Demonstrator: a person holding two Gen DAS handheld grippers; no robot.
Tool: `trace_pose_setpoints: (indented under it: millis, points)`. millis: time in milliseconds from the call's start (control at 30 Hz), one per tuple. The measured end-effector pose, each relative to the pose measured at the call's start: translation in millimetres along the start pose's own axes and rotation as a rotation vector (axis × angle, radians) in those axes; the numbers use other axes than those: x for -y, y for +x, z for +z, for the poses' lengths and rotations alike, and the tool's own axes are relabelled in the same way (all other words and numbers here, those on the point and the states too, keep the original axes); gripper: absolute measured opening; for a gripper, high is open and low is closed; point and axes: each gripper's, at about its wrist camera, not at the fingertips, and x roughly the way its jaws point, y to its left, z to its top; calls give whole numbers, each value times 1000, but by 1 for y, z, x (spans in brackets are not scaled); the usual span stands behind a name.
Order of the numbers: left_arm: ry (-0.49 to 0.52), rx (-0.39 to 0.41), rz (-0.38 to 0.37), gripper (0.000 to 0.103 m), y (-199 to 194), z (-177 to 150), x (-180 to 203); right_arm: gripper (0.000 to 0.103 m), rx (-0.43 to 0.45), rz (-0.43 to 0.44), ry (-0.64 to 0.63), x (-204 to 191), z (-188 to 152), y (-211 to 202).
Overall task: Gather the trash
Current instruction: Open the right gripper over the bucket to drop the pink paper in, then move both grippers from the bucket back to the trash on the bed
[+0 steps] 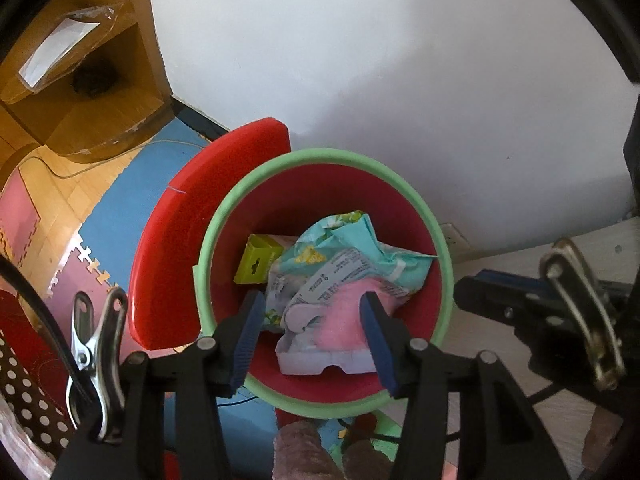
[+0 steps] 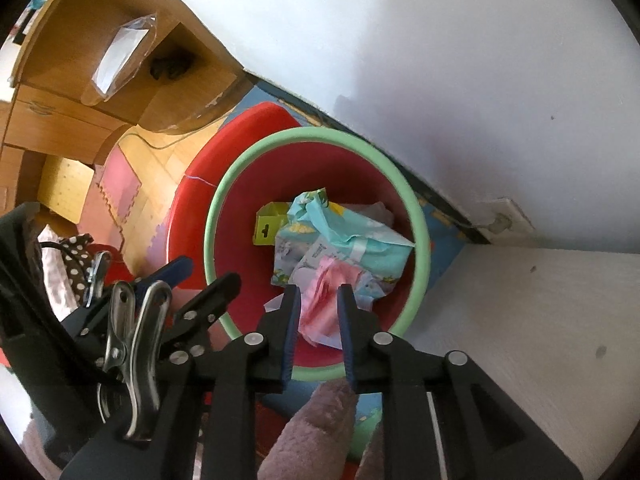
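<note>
A red bin with a green rim [image 1: 324, 156] [image 2: 320, 132] stands on the floor by the wall. In it lie a yellow-green box [image 1: 256, 264] [image 2: 268, 228], a crumpled teal wrapper [image 1: 340, 248] [image 2: 340, 236] and a pink and white wrapper [image 1: 340, 316] [image 2: 320, 312]. My left gripper [image 1: 312, 300] points down over the bin, open wide with nothing pressed between its pads. My right gripper [image 2: 319, 292] hangs over the near rim, its jaws a little apart; the blurred pink wrapper shows through the gap, and the pads do not press on it.
The bin's red lid [image 1: 172, 240] stands open behind it to the left. A wooden cabinet [image 1: 132, 92] holds a clear plastic bag [image 1: 60, 52]. Foam mats [image 1: 116, 208] cover the floor. A white surface [image 2: 520, 320] lies to the right, with plush slippers [image 2: 312, 432] below.
</note>
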Motion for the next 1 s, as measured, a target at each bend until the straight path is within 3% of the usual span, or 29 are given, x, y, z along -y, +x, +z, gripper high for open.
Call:
trace_pose_setpoints:
  millis: [567, 1000]
  points:
    - [-19, 63, -7, 52, -61, -32, 10, 20, 165, -32, -23, -19, -43, -61]
    - [-39, 175, 32, 52, -145, -67, 22, 20, 306, 1, -90, -37, -102, -122]
